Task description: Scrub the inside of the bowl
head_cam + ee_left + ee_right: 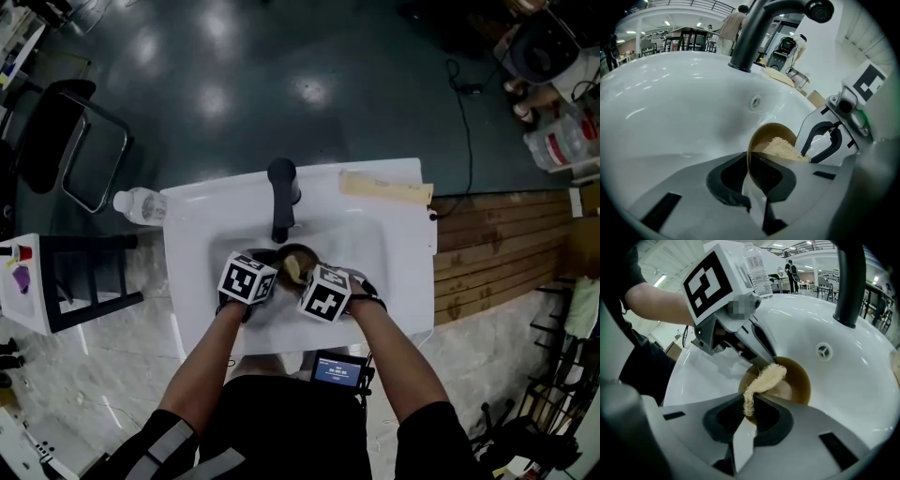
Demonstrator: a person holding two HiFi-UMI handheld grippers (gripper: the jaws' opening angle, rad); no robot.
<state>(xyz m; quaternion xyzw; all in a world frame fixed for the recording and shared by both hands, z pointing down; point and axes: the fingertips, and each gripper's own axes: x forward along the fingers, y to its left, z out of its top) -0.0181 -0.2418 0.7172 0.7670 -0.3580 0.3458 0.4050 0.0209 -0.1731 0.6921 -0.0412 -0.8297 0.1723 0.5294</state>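
A brown bowl [305, 255] [772, 133] [799, 380] lies tilted in the white sink [202, 253]. My left gripper [277, 270] [752, 180] is shut on the bowl's near rim, which runs down between its jaws. A beige fibrous scrub pad [292, 270] [782, 149] [768, 377] rests inside the bowl. Its tail hangs between the jaws of my right gripper [302, 277] [749, 414], which is shut on it. In the right gripper view the left gripper's fingers [759, 350] reach down to the bowl's far rim. The right gripper's fingers [813, 136] show beside the bowl in the left gripper view.
A black faucet [281, 192] [754, 33] rises behind the bowl, with an overflow hole [824, 351] in the basin wall. A clear water bottle [141, 206] stands at the sink's left edge and a beige strip [384, 187] at its back right. A black chair [56, 141] stands further left.
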